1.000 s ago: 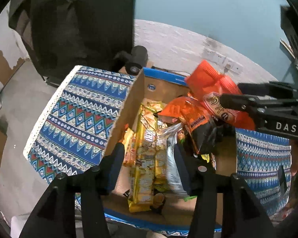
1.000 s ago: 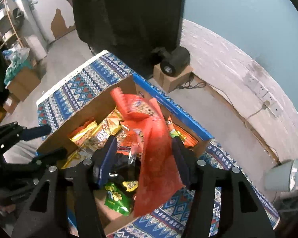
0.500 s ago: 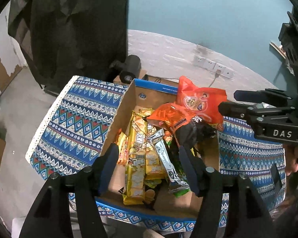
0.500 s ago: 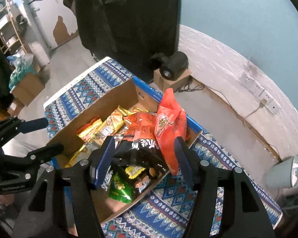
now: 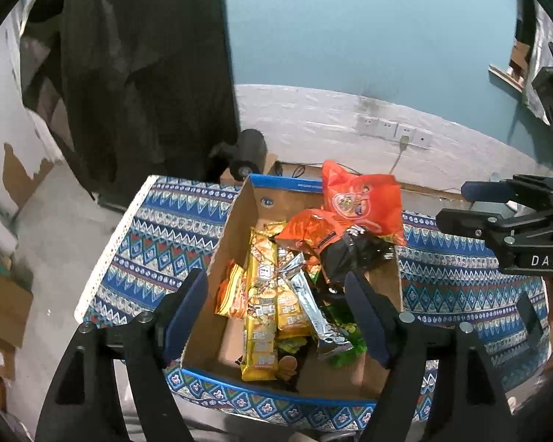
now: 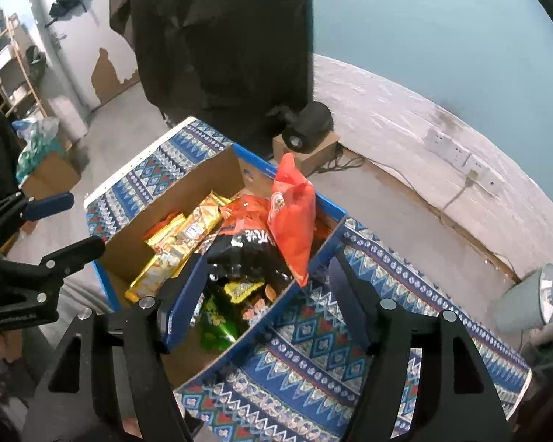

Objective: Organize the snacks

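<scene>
A cardboard box (image 5: pixel 236 228) with a blue rim sits on a patterned table and holds several snacks. An orange-red bag (image 5: pixel 361 199) leans upright at the box's far right corner; it also shows in the right wrist view (image 6: pixel 291 217). Yellow bars (image 5: pixel 263 294), a silver pack (image 5: pixel 313 309) and a black bag (image 5: pixel 350 254) lie inside. My left gripper (image 5: pixel 276 313) is open and empty above the box's near side. My right gripper (image 6: pixel 265 287) is open and empty above the box's right side, and shows at the right of the left wrist view (image 5: pixel 497 206).
The blue patterned tablecloth (image 5: pixel 158 243) covers the table around the box (image 6: pixel 188 184). A black cylinder on a small carton (image 6: pixel 306 132) stands on the floor behind. A dark coat (image 5: pixel 136 73) hangs at the back. A lamp (image 6: pixel 527 302) sits at right.
My right gripper has let go of the orange-red bag, which now leans in the box's corner. Both grippers have pulled back and up from the box.
</scene>
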### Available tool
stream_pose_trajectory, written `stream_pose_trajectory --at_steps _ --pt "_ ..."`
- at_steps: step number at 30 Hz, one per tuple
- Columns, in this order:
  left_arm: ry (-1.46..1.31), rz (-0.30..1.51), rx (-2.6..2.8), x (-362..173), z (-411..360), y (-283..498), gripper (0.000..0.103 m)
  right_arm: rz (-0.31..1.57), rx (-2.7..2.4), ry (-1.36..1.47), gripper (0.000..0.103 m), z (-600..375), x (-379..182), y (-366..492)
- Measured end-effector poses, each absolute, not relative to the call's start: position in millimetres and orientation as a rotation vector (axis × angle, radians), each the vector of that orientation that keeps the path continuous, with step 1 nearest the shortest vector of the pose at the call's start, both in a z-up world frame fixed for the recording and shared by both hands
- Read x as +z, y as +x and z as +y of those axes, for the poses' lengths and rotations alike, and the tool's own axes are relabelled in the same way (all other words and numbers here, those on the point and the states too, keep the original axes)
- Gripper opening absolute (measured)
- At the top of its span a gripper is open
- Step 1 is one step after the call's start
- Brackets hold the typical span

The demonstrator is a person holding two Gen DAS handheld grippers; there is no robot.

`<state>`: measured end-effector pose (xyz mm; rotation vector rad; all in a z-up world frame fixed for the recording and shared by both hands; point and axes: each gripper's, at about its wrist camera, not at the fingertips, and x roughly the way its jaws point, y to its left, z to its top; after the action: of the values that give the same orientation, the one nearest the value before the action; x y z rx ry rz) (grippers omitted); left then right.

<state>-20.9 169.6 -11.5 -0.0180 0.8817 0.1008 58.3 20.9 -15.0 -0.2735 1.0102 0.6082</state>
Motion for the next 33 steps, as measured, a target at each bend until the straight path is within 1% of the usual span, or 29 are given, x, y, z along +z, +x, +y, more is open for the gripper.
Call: stream_pose_trajectory --at_steps 3,7,16,19,24,26,33 --pt "0.007 0.870 0.095 -8 162 -23 0.081 0.997 0.599 -0.264 0.076 11 -12 51" --pt "0.050 0.849 0.098 -4 154 -25 0.087 0.981 0.582 -0.253 0.077 -3 -8 42" --pt "0.102 0.843 0.104 -6 141 -26 0.087 0.953 0.567 -0.241 0.078 -27 -2 28" --pt "0.108 0.846 0.103 -6 137 -26 0.090 0.949 0.571 -0.241 0.078 -33 -3 24" --pt "0.125 0.853 0.105 -8 132 -24 0.091 0.950 0.560 -0.244 0.078 -40 -6 24" --pt "0.132 0.860 0.106 -9 130 -23 0.093 0.955 0.558 -0.234 0.078 -43 -8 25" --pt "0.154 0.878 0.113 -15 126 -19 0.093 0.970 0.549 -0.216 0.078 -51 -12 29"
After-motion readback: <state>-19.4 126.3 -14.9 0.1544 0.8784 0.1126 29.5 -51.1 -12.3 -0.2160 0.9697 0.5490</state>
